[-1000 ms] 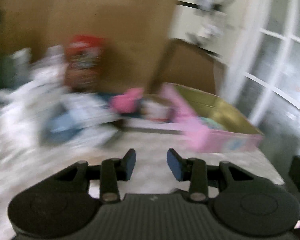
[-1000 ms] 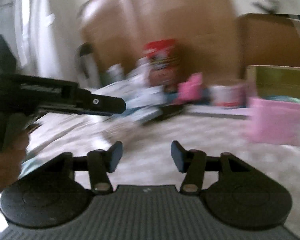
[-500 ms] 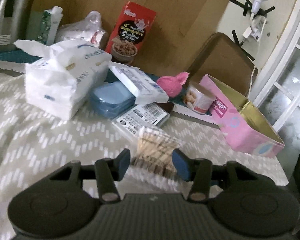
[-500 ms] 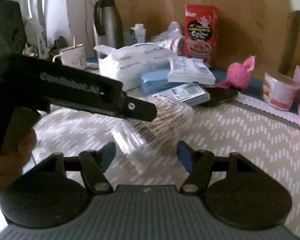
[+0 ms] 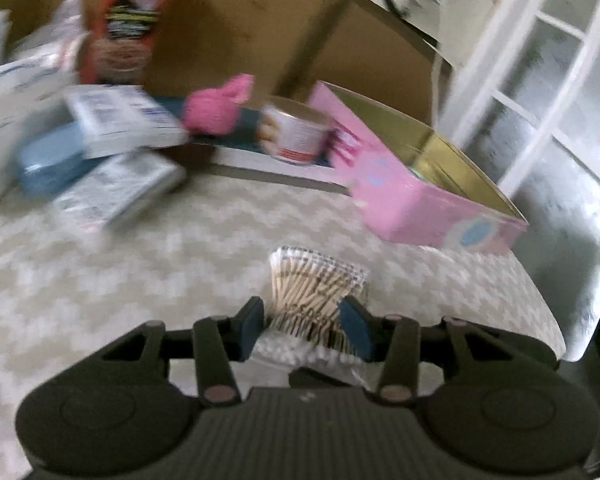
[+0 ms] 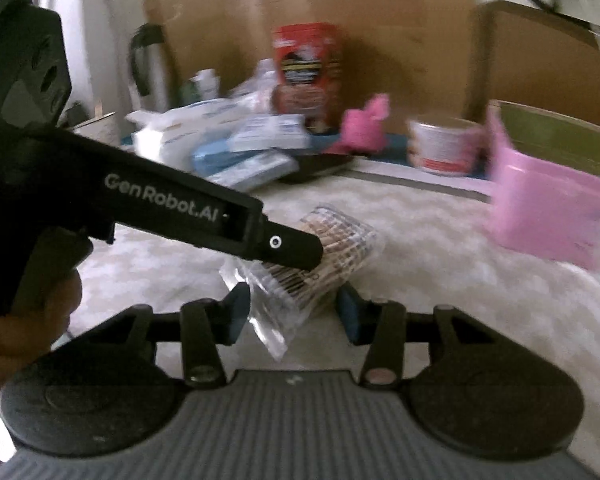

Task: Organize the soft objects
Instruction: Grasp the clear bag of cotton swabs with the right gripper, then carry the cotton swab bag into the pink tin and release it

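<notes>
Two tools, swab packet between left tool pads

- Left tongs: black body showing blue pads, ribbed grey housing, round covers, copper-coloured pivot screws.
- Right tongs: showing the same build.
- Left tongs' side arm is displaying white "GenRobot.AI" lettering.
</notes>
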`<action>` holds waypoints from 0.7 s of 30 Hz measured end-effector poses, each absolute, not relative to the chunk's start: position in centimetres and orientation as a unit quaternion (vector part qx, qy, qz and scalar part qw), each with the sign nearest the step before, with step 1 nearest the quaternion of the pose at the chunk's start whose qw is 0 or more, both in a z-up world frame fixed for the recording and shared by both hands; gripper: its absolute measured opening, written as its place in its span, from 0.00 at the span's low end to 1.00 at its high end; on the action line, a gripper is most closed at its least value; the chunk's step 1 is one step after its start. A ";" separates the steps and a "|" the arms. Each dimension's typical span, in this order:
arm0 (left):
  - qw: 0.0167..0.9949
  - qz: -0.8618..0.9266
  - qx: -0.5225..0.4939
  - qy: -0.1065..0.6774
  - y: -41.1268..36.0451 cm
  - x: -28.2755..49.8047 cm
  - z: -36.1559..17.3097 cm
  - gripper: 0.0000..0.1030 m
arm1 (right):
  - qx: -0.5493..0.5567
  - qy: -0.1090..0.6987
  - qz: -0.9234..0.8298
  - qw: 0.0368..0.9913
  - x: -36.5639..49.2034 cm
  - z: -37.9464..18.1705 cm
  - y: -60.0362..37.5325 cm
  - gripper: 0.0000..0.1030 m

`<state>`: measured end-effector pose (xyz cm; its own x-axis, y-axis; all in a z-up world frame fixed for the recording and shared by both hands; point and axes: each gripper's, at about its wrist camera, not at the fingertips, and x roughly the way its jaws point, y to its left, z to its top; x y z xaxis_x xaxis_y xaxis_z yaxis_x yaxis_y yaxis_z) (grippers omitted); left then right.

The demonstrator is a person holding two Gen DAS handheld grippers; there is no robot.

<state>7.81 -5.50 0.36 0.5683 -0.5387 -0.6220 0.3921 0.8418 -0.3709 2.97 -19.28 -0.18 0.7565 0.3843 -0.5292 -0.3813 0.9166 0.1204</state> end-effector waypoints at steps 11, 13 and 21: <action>0.875 -0.273 -0.056 0.397 -10.6 8.8 1.1 0.52 | 0.008 0.256 0.073 0.964 1.6 -0.7 -25.5 0.73; 0.886 -0.242 -0.047 0.392 -10.0 8.8 1.5 0.65 | 0.024 0.257 0.075 0.963 1.4 -0.7 -26.4 0.73; 0.906 -0.163 -0.017 0.389 -8.1 9.1 1.3 0.74 | 0.029 0.268 0.118 0.956 2.0 -0.8 -24.6 0.73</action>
<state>9.11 -8.10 1.33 0.6432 -0.3096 -0.7003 0.2827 0.9460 -0.1586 2.04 -24.64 -0.79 0.8284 0.2418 -0.5053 -0.2104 0.9703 0.1194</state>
